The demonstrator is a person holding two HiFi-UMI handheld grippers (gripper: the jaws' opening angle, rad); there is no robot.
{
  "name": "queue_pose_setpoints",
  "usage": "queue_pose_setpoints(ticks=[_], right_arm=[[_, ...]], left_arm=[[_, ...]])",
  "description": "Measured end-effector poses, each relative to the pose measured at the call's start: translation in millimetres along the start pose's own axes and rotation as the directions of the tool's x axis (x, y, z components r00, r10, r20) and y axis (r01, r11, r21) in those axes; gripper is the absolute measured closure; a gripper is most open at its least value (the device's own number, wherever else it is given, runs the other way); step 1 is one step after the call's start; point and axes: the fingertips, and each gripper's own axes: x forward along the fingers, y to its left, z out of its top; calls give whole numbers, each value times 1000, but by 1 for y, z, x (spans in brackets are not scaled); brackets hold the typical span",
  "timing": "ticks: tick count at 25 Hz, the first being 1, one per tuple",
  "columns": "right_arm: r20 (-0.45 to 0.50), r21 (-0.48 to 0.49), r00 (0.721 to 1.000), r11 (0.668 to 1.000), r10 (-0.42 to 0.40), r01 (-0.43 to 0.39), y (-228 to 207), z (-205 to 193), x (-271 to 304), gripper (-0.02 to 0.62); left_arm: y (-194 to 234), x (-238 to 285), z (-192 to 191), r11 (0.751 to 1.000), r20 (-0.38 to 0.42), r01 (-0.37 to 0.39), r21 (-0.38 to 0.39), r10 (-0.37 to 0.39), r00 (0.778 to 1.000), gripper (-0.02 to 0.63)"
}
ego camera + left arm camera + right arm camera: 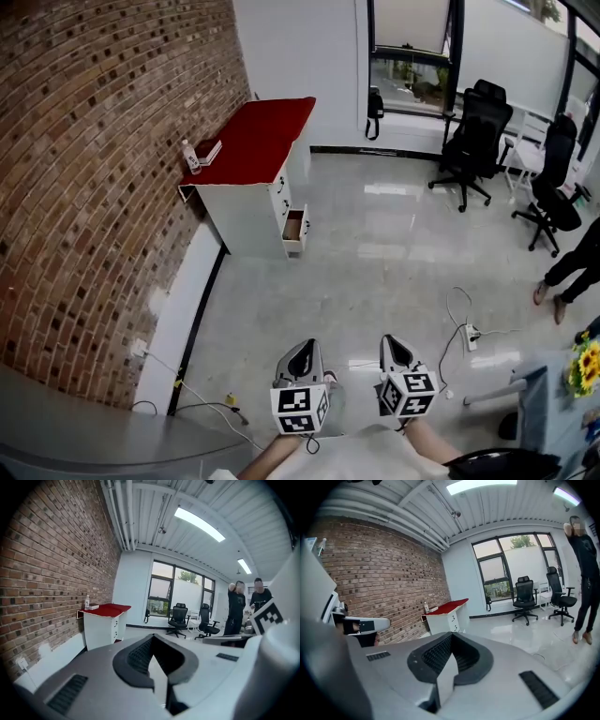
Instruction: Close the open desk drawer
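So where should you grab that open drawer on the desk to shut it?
Skip grabbing. Press the flat front panel of the drawer, near its middle. It sits low and sticks out of the desk front toward the open floor, so come from that floor side and push straight in toward the desk. A middle push probably keeps it sliding straight.

Rough brick wall (94, 141); glossy, reflective floor (394, 272); smooth white desk (246, 217), its top (258, 141) matt red
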Motion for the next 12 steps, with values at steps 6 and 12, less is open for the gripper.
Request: queue_pose_setpoints(ticks=[6,12], right_arm=[[16,-10,1000,1000,-5,5,-13,21,47,598],[39,-5,998,999,-44,45,-31,54,95,598]], left_arm=[[7,58,14,999,5,41,-1,-41,999,606],[11,118,43,995,12,101,16,-101,995,606]])
